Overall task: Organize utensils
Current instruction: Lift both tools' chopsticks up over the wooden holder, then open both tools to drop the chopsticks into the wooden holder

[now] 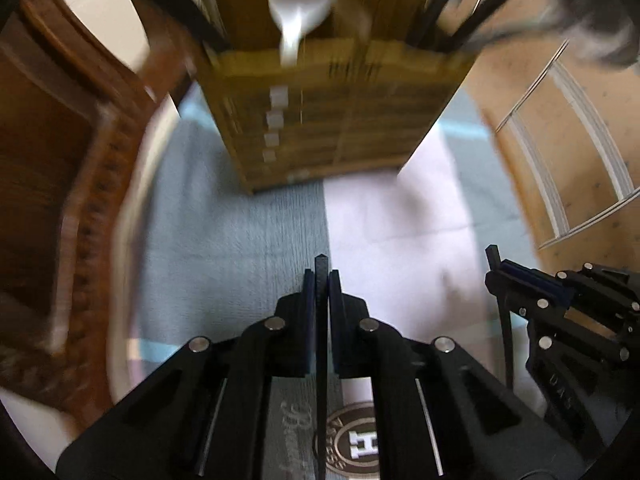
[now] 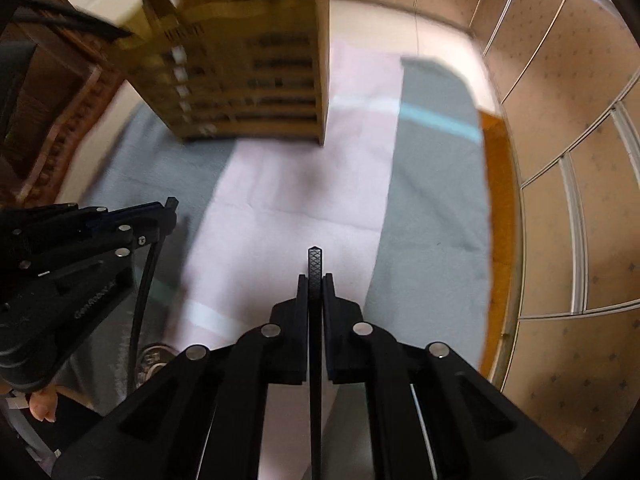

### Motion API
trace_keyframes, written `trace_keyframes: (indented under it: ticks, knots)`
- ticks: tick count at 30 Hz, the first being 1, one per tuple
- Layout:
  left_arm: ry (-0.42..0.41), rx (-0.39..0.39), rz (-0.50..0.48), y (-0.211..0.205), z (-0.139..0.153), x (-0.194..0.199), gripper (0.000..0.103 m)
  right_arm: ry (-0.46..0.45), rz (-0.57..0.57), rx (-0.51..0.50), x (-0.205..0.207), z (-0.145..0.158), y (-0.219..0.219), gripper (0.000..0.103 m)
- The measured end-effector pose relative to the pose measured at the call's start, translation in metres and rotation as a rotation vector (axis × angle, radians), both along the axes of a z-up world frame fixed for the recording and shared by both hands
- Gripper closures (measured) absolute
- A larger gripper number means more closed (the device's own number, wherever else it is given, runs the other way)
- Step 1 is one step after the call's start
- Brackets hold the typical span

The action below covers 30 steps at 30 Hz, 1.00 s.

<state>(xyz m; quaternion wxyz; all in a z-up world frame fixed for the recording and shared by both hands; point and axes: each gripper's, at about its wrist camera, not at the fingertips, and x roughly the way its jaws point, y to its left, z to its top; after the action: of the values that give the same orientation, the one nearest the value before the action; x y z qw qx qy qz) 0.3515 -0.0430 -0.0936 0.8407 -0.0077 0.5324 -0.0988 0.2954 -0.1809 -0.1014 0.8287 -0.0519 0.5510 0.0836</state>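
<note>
Two grippers are all we hold above the table (image 2: 496, 184), whose amber edge shows past a grey-blue cloth (image 1: 224, 216) with a pale pink band down its middle. Our landmark is the tall cardboard box (image 1: 320, 120), standing on the far part of that cloth. It is brown, printed with dark lines and a column of small white squares. Out of its open top rise a white plastic spoon (image 1: 302, 0), bowl upward, and several thin black sticks (image 1: 452, 12); the blur hides what kind of utensils those are.

On the near side of the box, our left gripper (image 1: 321, 276) has its fingers closed tight on a slim black utensil handle (image 1: 321, 264), whose tip pokes just beyond the pads. Just beside it, also nearer to us than the box, the right gripper (image 2: 315, 280) has its fingers clamped on a second black handle (image 2: 315, 260), this one stamped with a fine diamond pattern at its pointed tip. Both handles stand clear of the cloth.
</note>
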Motion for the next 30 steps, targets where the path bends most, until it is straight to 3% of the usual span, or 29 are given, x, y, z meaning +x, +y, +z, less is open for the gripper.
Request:
trace_keyframes:
  ticks: [7,15,23,30]
  knots:
    - [-0.254,-0.023,0.057,0.024,0.102,-0.054,0.096,-0.207,-0.008,0.093,-0.028,0.104,-0.016,0.096]
    - [-0.497,0.035,0.112,0.028,0.185,-0.087,0.096,-0.426,-0.019,0.150,-0.056,0.179,-0.029,0.096]
    - [-0.608,0.032,0.110,0.033,0.251,-0.094,0.096,-0.616,0.004,0.215,-0.058,0.257,-0.019,0.096]
    - [-0.673,0.047,0.129,0.037,0.291,-0.069,0.096,-0.690,-0.005,0.254,-0.029,0.301,-0.014,0.096]
